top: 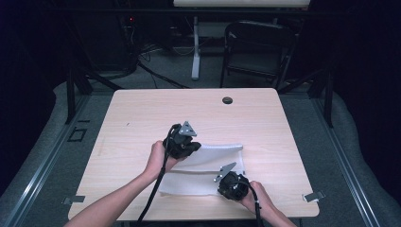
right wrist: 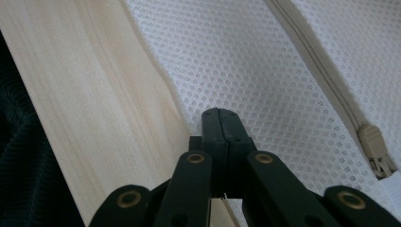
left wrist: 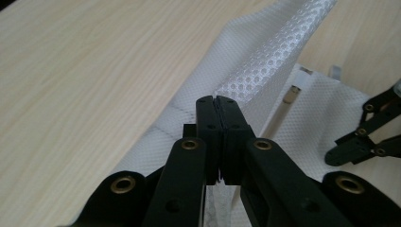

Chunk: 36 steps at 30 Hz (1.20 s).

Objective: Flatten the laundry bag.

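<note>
You've got the white mesh laundry bag [top: 208, 170] near the table's [top: 142, 118] 6 o'clock edge. Left gripper [left wrist: 218, 101] is clamped on a lifted edge; right gripper [right wrist: 220, 113] pinches the near edge. Looks mid-fold: flap raised, not laid over yet, zipper [right wrist: 373, 142] still unclosed.

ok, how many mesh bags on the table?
1. The white mesh bag lies near the table's front edge; left gripper pinches its upper layer, right gripper its near edge.
</note>
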Each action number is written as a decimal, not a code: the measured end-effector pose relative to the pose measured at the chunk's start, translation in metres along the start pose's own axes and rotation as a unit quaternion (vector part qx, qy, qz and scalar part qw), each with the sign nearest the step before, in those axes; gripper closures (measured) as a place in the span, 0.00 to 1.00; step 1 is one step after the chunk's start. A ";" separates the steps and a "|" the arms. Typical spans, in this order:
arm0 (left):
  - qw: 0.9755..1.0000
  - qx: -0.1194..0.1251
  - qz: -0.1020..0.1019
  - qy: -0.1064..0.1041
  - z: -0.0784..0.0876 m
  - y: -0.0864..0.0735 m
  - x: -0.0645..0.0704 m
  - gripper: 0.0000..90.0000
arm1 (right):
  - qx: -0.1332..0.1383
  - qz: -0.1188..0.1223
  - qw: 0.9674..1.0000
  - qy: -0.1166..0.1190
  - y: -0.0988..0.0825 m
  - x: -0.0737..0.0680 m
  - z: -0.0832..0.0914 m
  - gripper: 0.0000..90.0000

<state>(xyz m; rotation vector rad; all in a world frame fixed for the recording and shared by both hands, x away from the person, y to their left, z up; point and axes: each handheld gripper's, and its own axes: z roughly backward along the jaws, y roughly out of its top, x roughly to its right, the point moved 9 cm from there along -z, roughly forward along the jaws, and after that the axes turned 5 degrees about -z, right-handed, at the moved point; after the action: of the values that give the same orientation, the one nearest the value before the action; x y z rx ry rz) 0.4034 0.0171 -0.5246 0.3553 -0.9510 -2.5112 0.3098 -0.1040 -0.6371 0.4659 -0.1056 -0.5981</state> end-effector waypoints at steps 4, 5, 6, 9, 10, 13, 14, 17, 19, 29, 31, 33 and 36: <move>1.000 -0.004 -0.005 0.011 0.002 0.007 -0.007 0.99 | -0.005 0.001 1.000 0.004 -0.001 -0.001 0.001 1.00; 1.000 -0.005 -0.008 0.016 0.002 0.008 -0.009 0.99 | -0.004 0.000 1.000 0.008 -0.001 -0.002 0.001 1.00; 1.000 -0.006 -0.012 0.020 0.002 0.010 -0.010 0.99 | -0.003 -0.001 1.000 0.009 -0.001 -0.002 0.000 1.00; 0.999 -0.004 -0.011 0.031 0.003 0.015 -0.016 0.99 | -0.005 -0.001 1.000 0.011 -0.002 -0.002 0.001 1.00; 0.999 -0.005 -0.010 0.034 0.003 0.016 -0.019 0.99 | -0.006 0.000 1.000 0.014 -0.002 -0.003 0.001 1.00; 0.999 -0.006 -0.011 0.045 0.004 0.019 -0.026 0.99 | -0.010 0.003 1.000 0.016 -0.003 -0.004 0.002 1.00; 0.999 -0.006 -0.009 0.047 0.005 0.021 -0.028 0.99 | -0.011 0.002 1.000 0.018 -0.003 -0.004 0.002 1.00; 0.998 -0.006 -0.004 0.056 0.006 0.025 -0.036 0.99 | -0.020 0.004 0.999 0.025 -0.005 -0.007 0.003 1.00; 0.998 0.001 0.000 0.062 0.008 0.029 -0.041 0.99 | -0.023 0.007 0.999 0.031 -0.006 -0.009 0.004 1.00; 0.996 0.006 0.009 0.084 0.009 0.038 -0.058 0.99 | -0.025 0.017 0.999 0.043 -0.008 -0.014 0.005 1.00; 0.996 0.004 0.011 0.088 0.005 0.038 -0.062 0.99 | -0.027 0.018 0.998 0.047 -0.008 -0.014 0.005 1.00; 0.996 0.001 0.015 0.090 0.002 0.039 -0.065 0.99 | -0.028 0.020 0.998 0.048 -0.008 -0.013 0.005 1.00; 0.995 0.001 0.017 0.099 -0.001 0.041 -0.070 0.99 | -0.028 0.019 0.998 0.045 -0.008 -0.013 0.005 1.00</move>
<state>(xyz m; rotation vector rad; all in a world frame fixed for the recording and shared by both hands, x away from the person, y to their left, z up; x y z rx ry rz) 0.4774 0.0223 -0.4914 0.5724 -0.8736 -2.3925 0.2934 -0.1043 -0.6360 0.4348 -0.0122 -0.5402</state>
